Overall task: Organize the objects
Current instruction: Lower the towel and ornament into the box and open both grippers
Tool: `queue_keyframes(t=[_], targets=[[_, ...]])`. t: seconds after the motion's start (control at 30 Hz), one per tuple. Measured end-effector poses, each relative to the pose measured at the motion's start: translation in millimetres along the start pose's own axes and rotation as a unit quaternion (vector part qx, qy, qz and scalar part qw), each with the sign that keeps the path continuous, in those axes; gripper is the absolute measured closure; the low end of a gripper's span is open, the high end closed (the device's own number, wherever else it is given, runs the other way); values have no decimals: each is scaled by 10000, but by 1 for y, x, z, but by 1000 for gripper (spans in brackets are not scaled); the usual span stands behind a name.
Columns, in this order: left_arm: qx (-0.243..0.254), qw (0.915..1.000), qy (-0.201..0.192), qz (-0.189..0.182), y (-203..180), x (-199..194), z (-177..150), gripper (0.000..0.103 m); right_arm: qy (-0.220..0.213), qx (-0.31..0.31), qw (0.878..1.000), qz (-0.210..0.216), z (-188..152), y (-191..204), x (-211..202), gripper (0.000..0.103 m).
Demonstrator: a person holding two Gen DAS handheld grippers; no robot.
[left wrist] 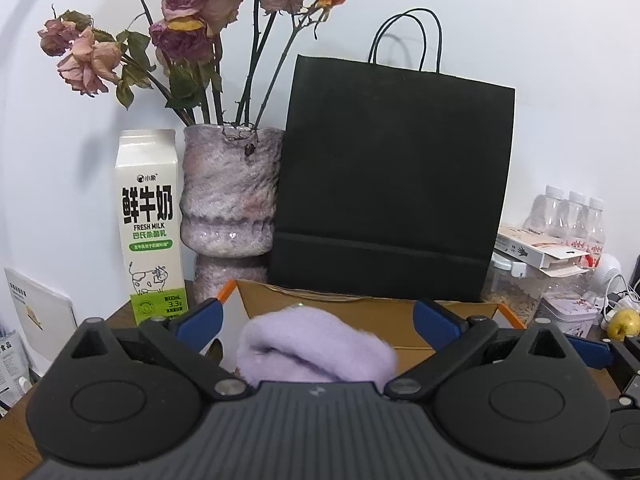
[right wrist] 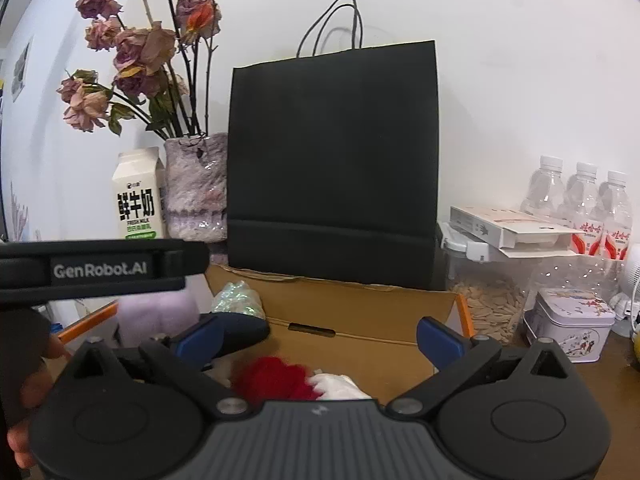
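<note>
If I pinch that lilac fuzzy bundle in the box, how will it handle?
The lilac bundle looks like soft fleecy fabric, so it will probably squash and droop. Likely light for its bulk. Its fuzzy surface should grip, not slip.

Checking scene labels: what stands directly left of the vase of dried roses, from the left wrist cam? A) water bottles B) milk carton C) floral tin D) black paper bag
B: the white and green milk carton stands just left of the vase; the black paper bag is on the vase's right, and the water bottles and floral tin sit far right.
</note>
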State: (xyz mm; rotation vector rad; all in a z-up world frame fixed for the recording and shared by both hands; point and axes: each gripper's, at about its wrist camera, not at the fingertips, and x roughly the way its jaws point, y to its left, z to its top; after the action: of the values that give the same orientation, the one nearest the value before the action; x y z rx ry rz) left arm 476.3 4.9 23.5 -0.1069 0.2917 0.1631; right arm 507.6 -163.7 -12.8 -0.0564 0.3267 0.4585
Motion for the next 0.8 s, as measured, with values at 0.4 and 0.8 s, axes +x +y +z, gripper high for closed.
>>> queue_keyframes(t=[0.4,0.8], targets=[[9,10000,61,-18,-1,1,-2,0,50,47,10000,-57,-2,0,1,0],[57,9998,183,-73,-3,-5,0,0,102,9,9999,-54,0,3,-4,0]])
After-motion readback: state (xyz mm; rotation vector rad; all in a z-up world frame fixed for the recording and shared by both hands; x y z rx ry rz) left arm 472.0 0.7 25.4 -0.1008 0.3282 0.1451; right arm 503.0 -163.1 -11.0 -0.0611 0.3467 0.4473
